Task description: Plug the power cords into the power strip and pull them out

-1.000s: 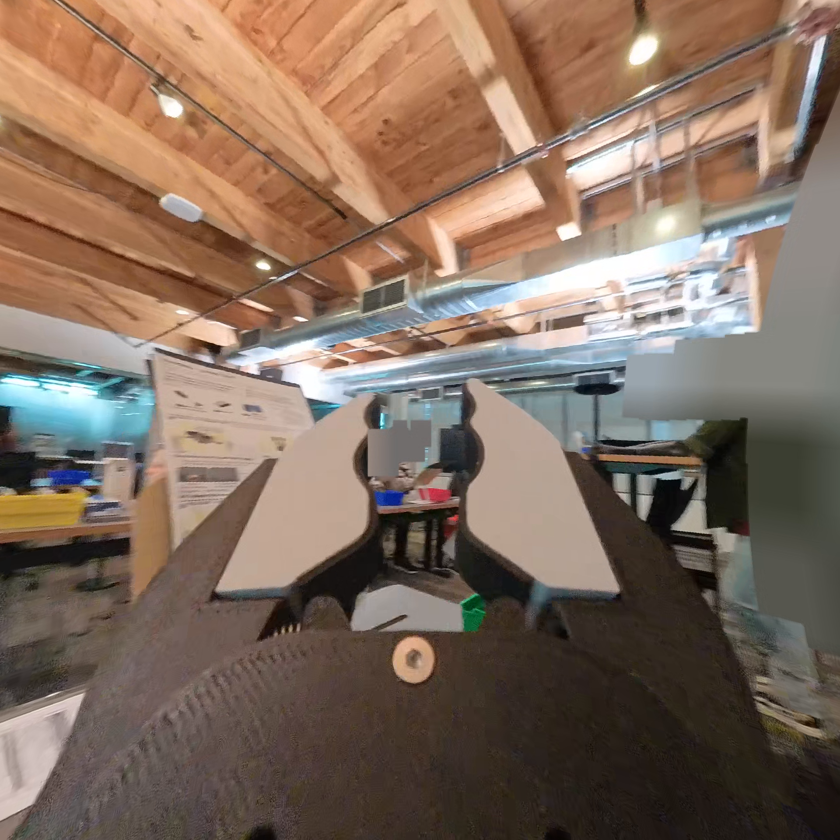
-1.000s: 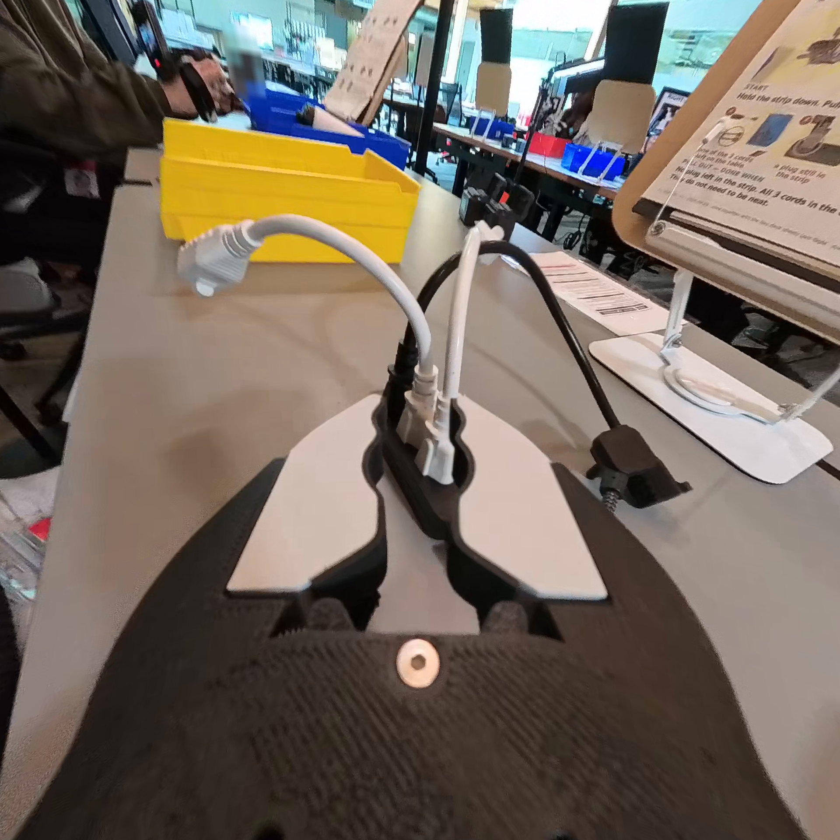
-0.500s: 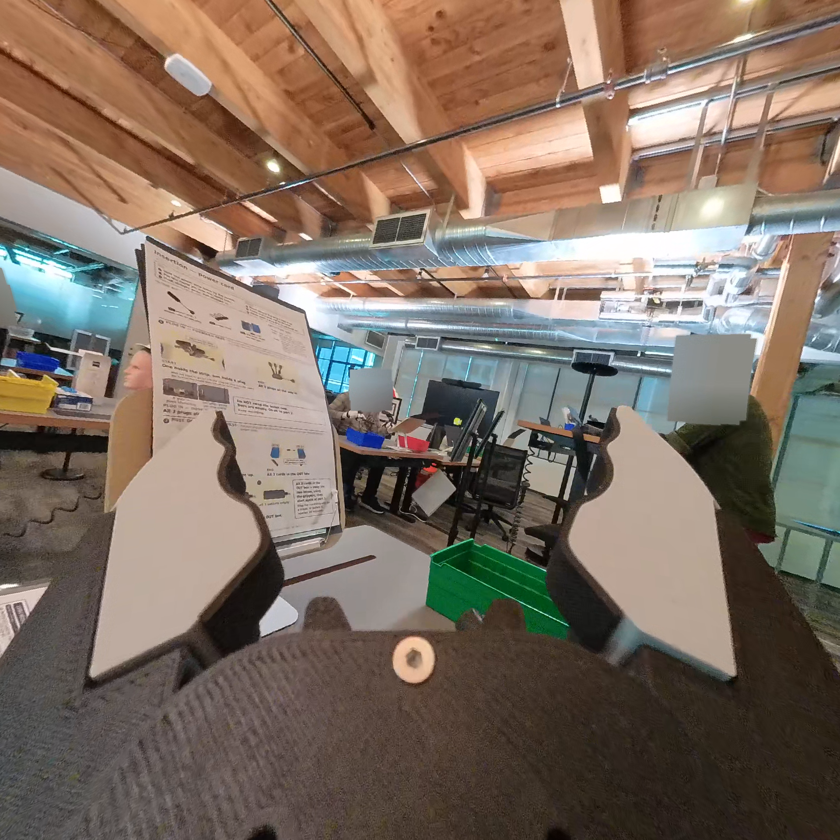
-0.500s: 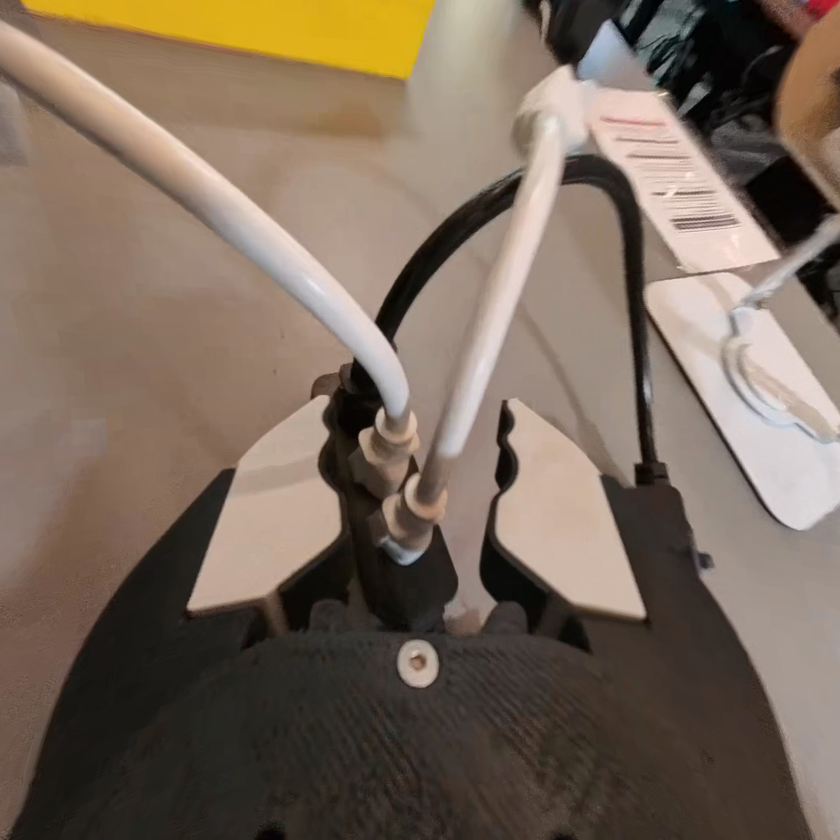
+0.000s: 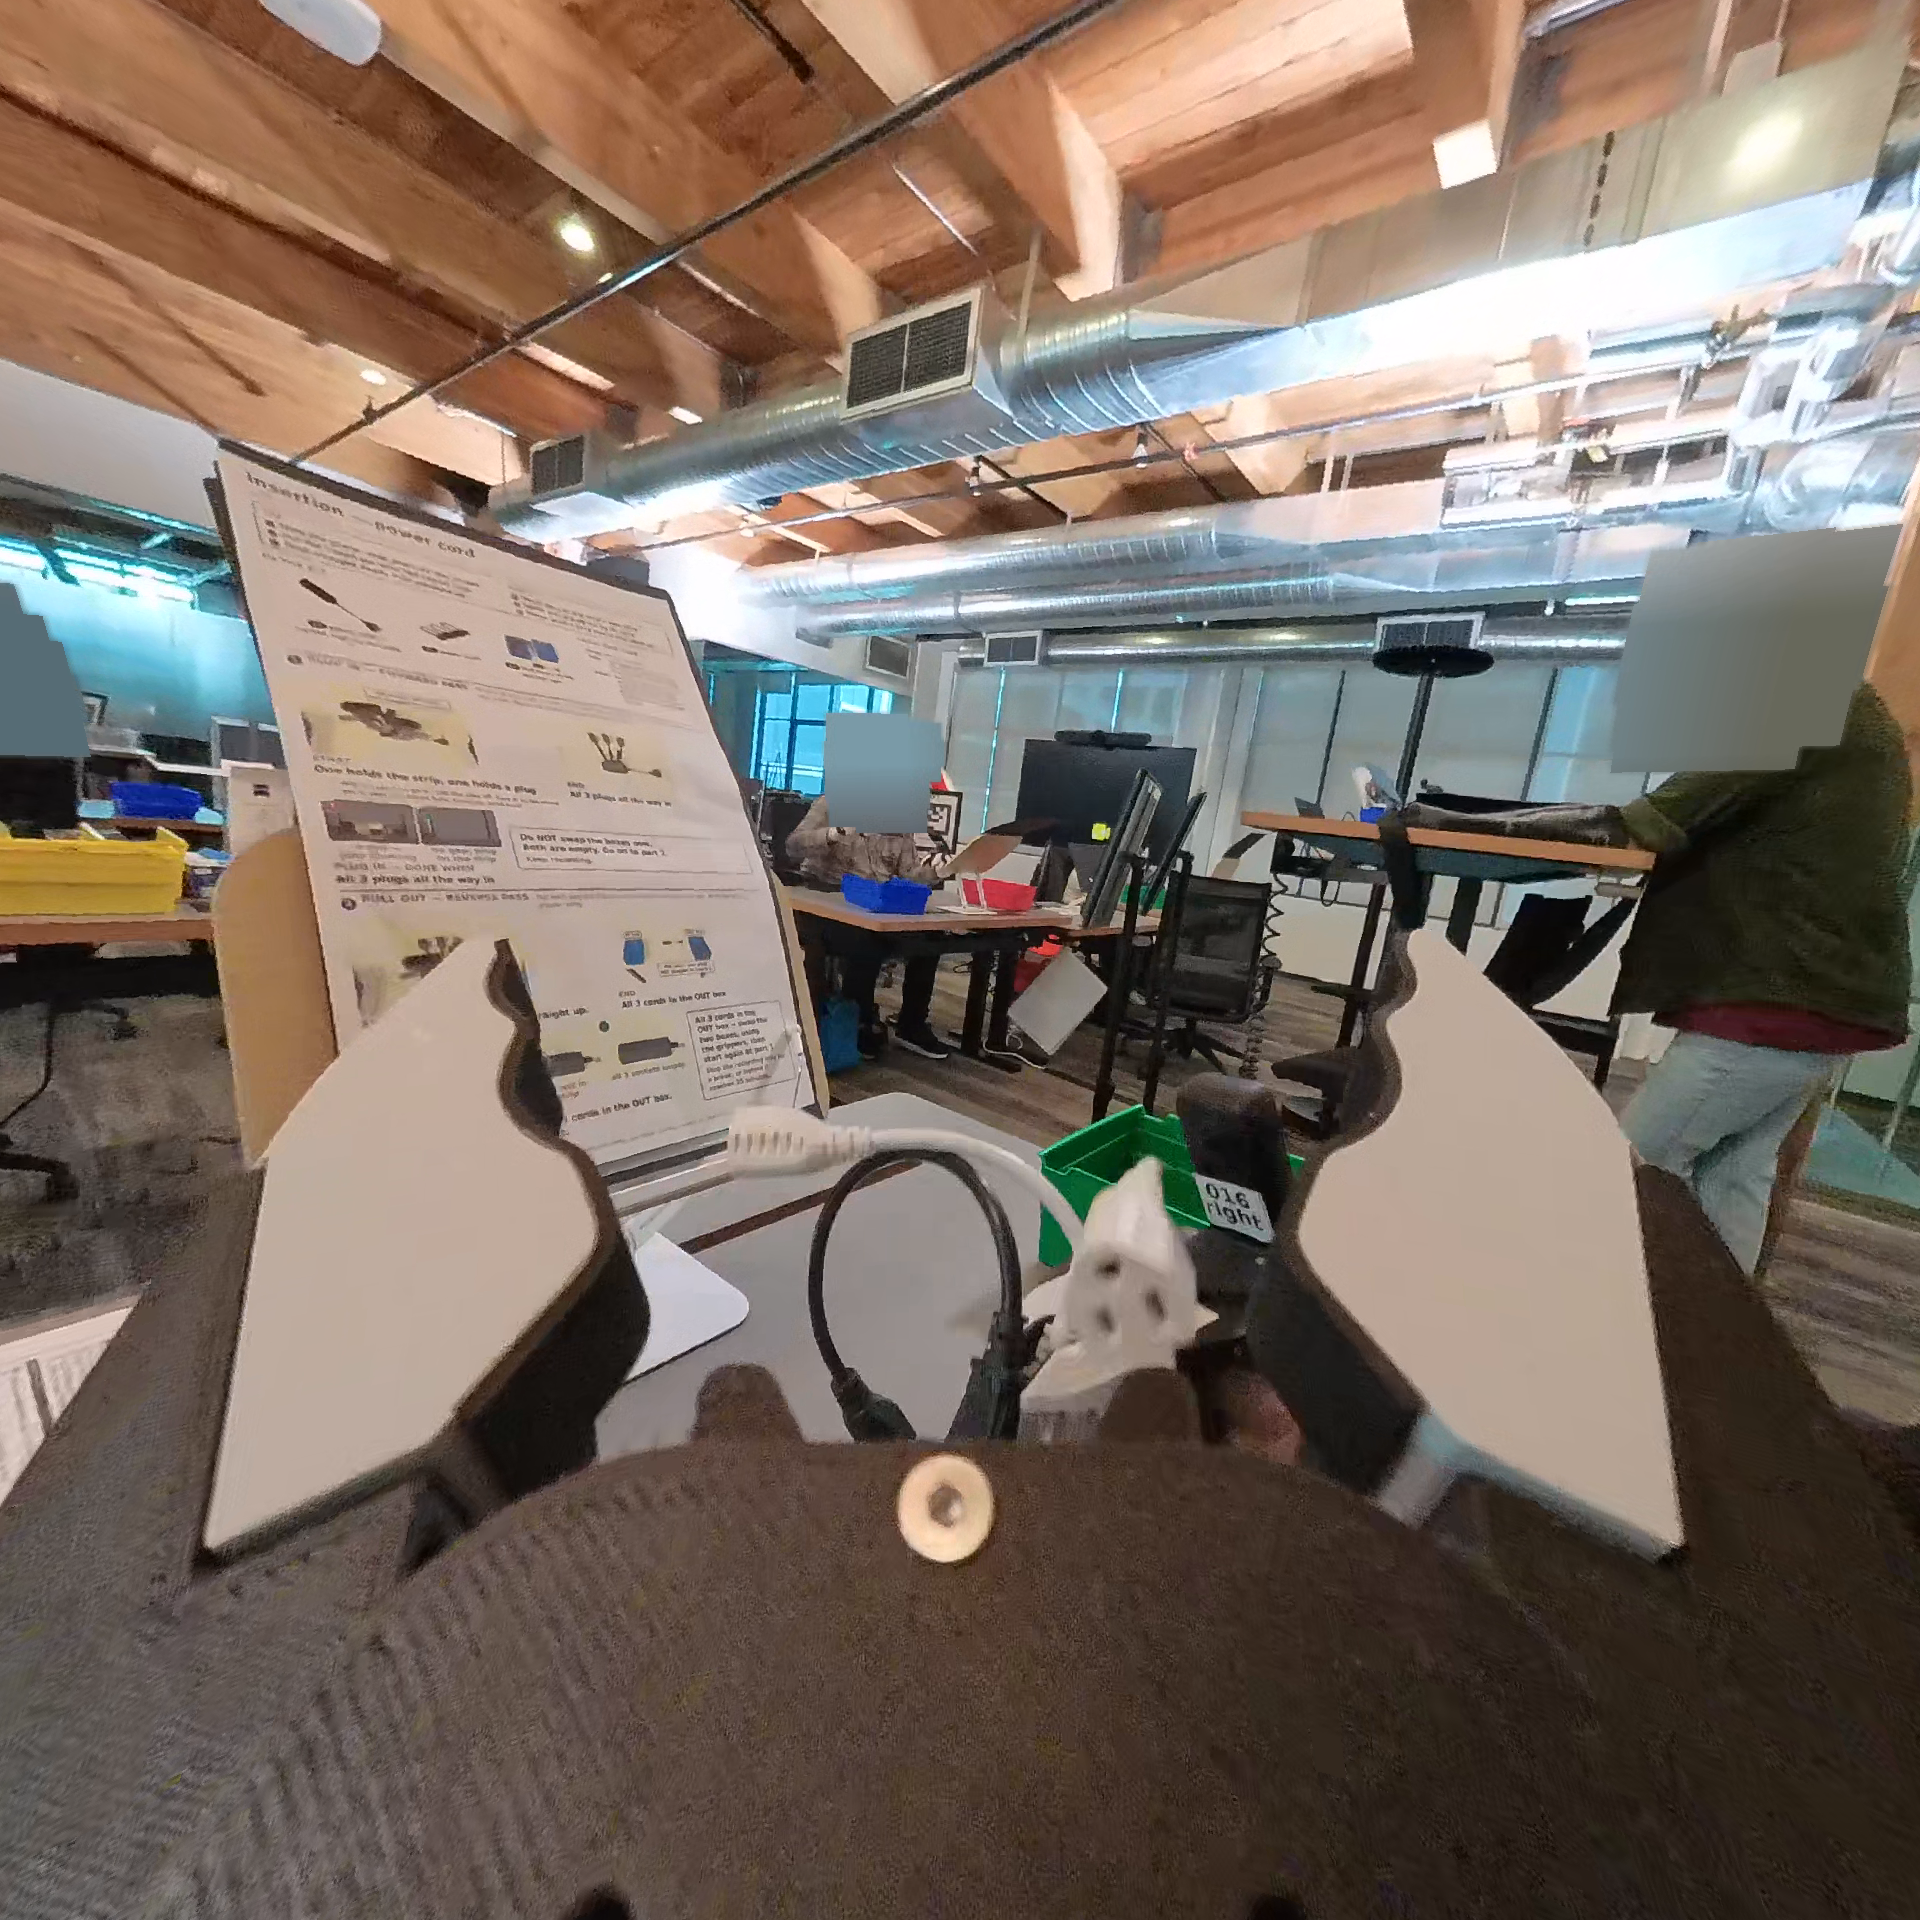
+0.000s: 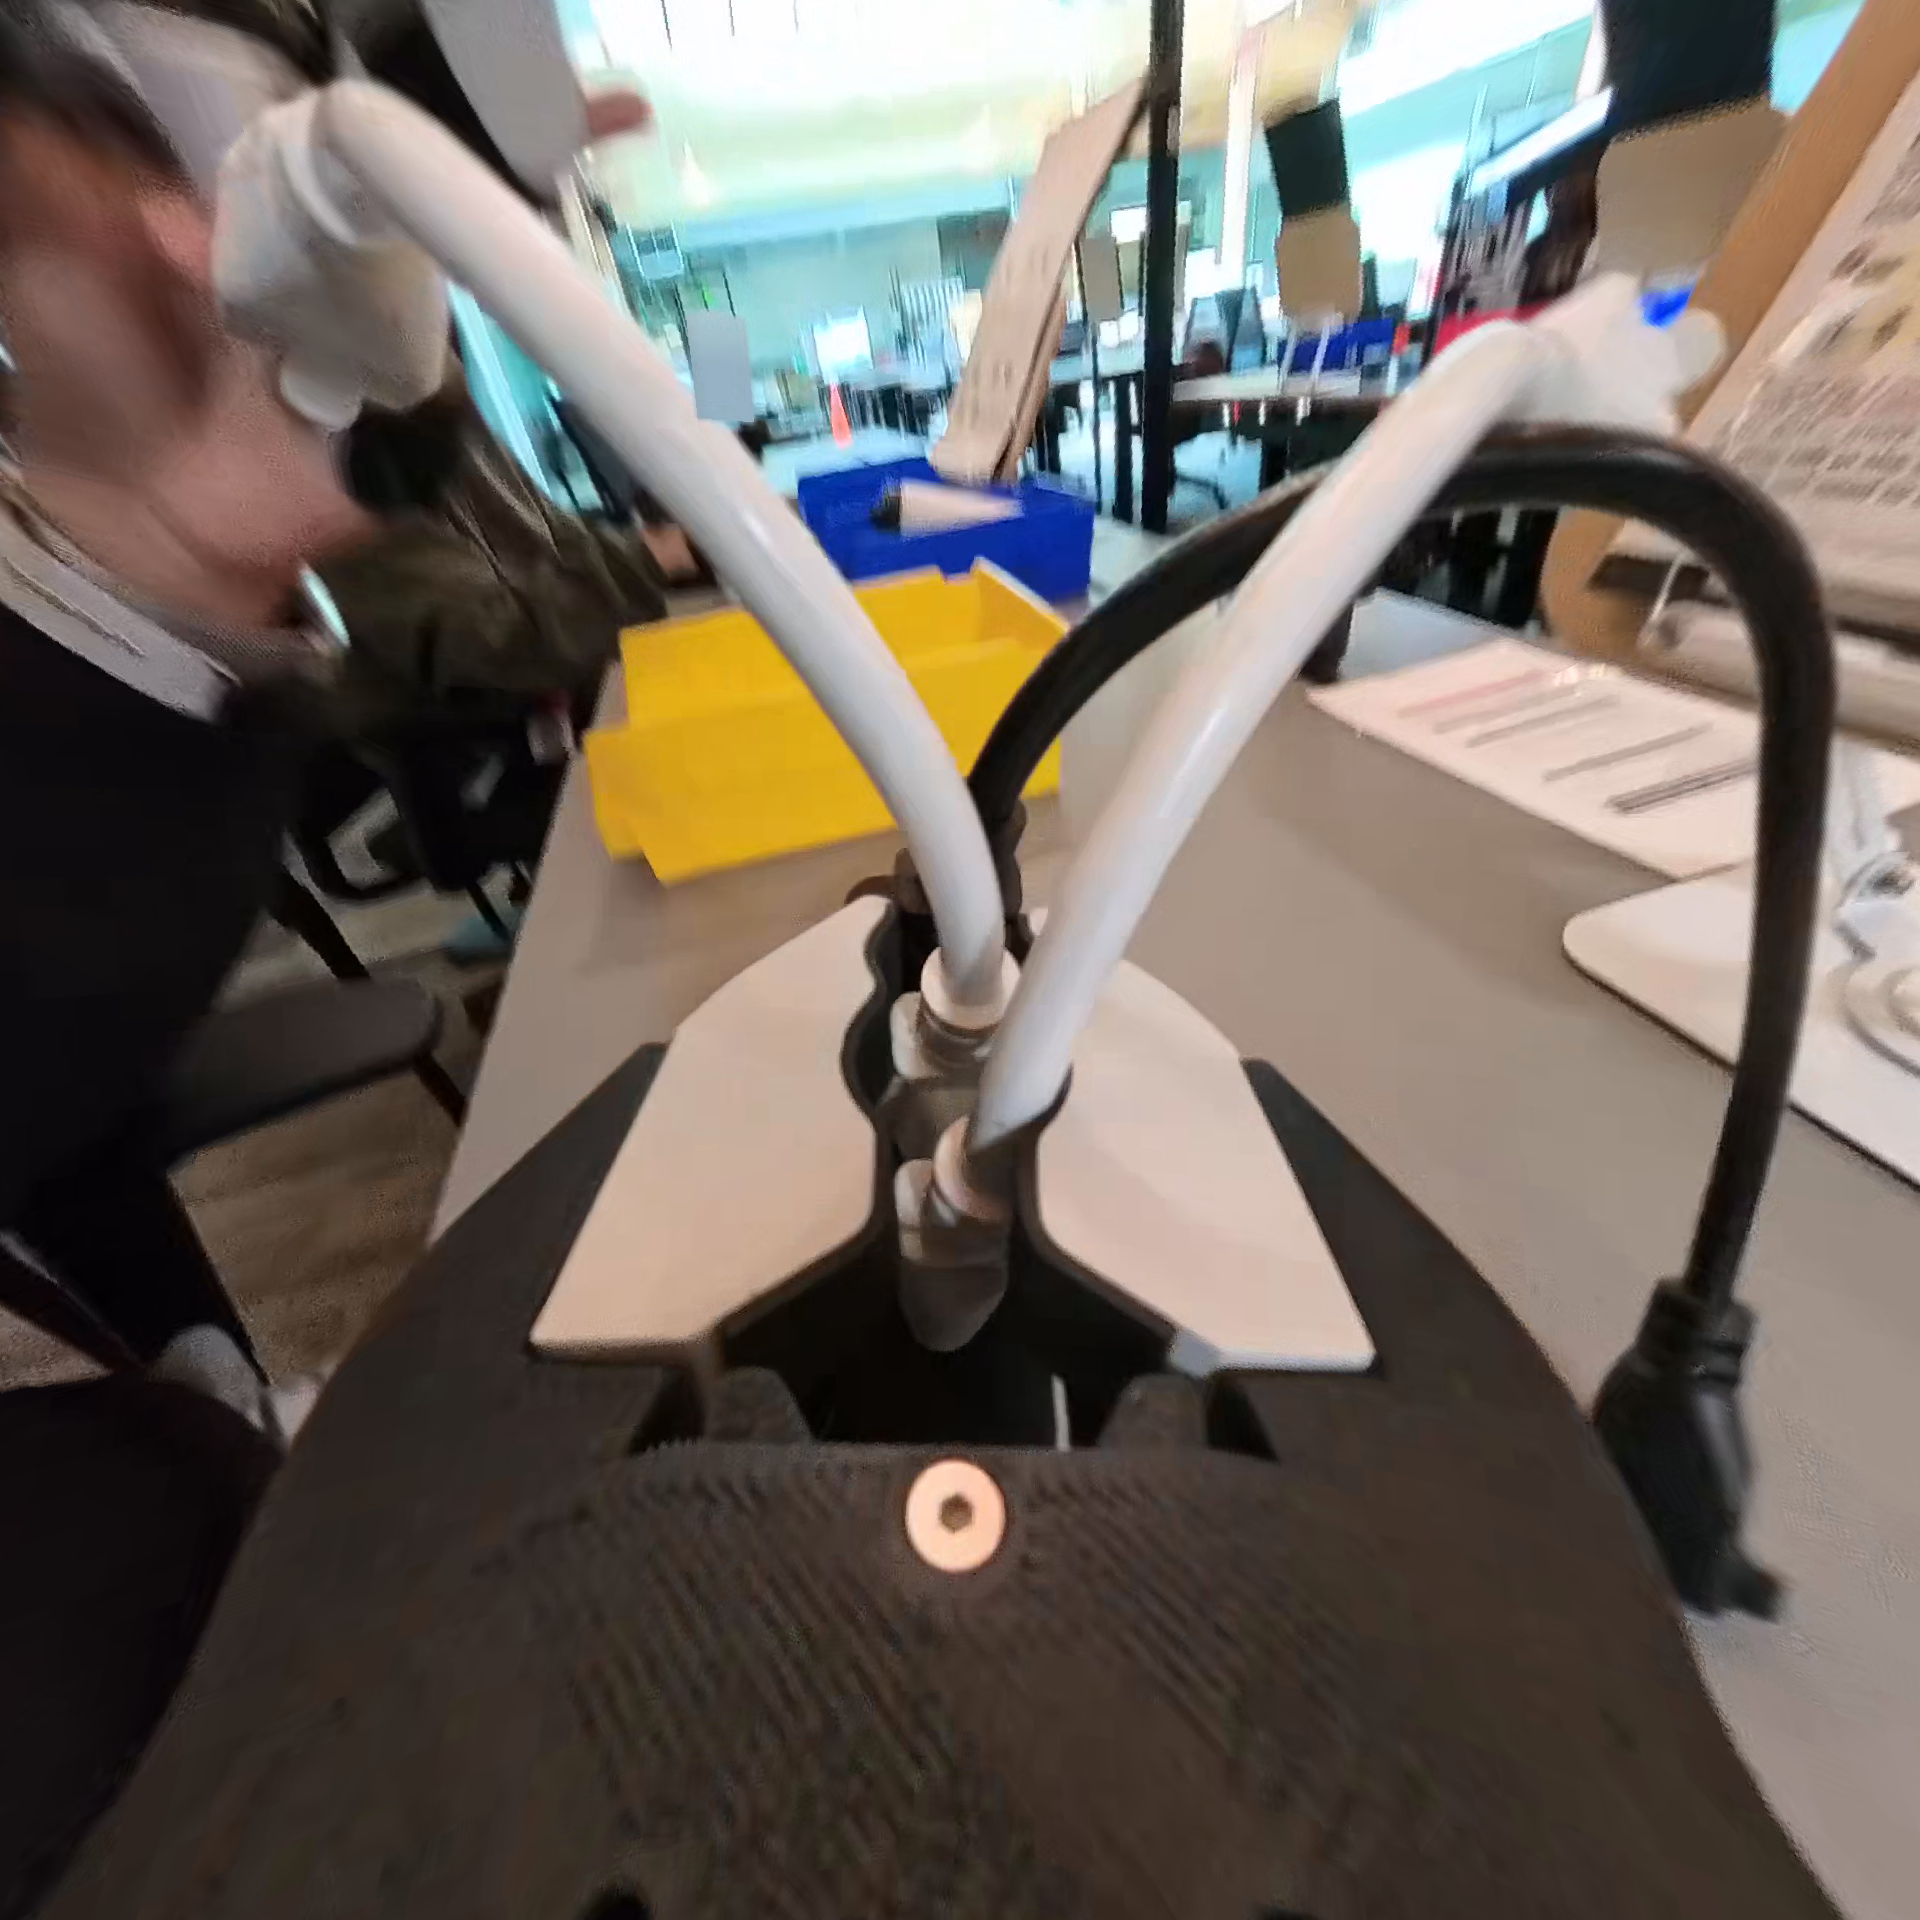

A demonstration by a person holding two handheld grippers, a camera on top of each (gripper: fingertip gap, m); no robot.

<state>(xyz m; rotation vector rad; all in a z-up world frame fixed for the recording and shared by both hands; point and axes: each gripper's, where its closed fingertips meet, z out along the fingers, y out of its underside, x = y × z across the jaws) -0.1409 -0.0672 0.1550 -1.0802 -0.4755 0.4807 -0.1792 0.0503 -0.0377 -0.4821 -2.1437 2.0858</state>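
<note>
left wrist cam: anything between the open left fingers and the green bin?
Yes. In the left wrist view the looped black cord and a white cord end stand between the left gripper and the green bin.

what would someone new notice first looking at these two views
In the right wrist view, the right hand-held gripper is shut on a black power strip, with two white cords and a black cord arching up out of it over the grey table. In the left wrist view, the left hand-held gripper gapes wide open, empty, facing that bundle, with a tall instruction sheet behind.
</note>
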